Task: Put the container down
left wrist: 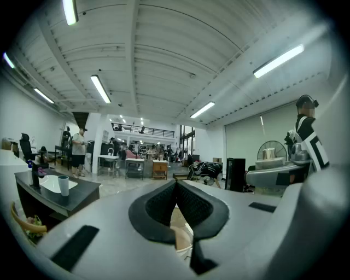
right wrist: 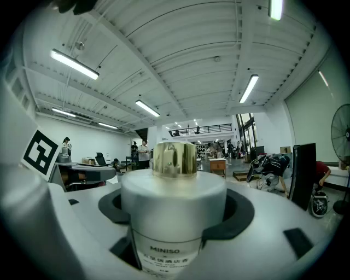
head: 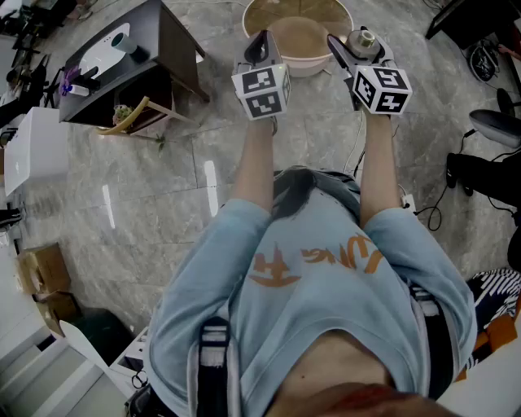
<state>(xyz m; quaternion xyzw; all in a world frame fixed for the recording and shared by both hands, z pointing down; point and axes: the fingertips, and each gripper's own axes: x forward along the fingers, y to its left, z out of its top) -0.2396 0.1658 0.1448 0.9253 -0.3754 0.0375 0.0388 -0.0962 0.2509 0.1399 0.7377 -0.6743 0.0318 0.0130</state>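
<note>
Two grippers raised: right gripper (head: 356, 45) jaws wide, clamped on the white gold-capped container (right wrist: 174, 205), its base cut off; left gripper (head: 260, 41) closed, empty.

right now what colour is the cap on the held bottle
Shiny gold cap; best in right gripper view.

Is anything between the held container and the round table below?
Partly: a beige bowl sits at the near side of the round table, just left of the container in the head view. Nothing else visible intervenes.

Two grippers (head: 260, 45) (head: 356, 49), one container (right wrist: 174, 202), perhaps one basin (head: 303, 67)
</note>
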